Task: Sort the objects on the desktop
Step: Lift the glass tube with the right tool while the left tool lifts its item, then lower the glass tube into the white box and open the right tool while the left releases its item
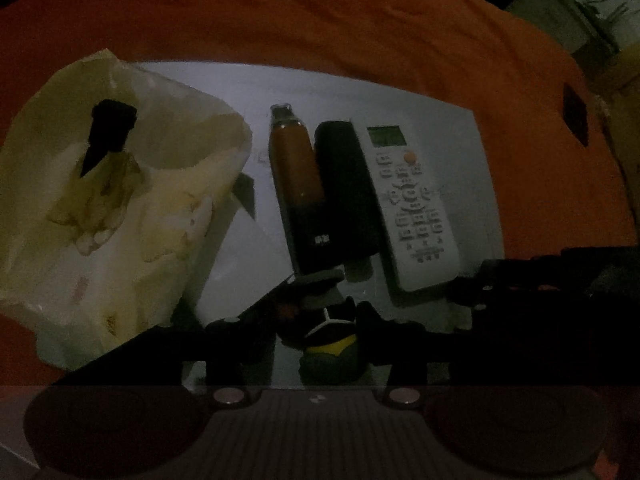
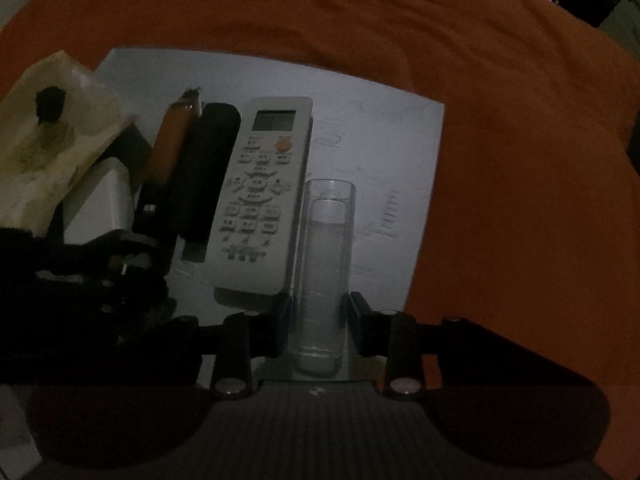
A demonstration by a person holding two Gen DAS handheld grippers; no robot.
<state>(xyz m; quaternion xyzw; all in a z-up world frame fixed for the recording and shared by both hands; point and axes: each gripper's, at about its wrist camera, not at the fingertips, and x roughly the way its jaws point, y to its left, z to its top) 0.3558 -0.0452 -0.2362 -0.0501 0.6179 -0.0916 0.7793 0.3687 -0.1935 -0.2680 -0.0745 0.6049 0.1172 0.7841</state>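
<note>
Orange cloth (image 2: 480,80) matt, wrinkled; remote (image 2: 262,196) smooth plastic; tube (image 2: 324,264) clear, glossy; bag (image 1: 100,208) crumpled.

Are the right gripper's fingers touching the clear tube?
Touching. The right wrist view shows the right gripper with both fingers pressed against the sides of the clear tube, no gap visible.

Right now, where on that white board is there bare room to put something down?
The free patch is the white board right of the clear tube and beyond it, out to the orange cloth. Leftward it is crowded: remote, black case, orange bottle, crumpled bag.
</note>
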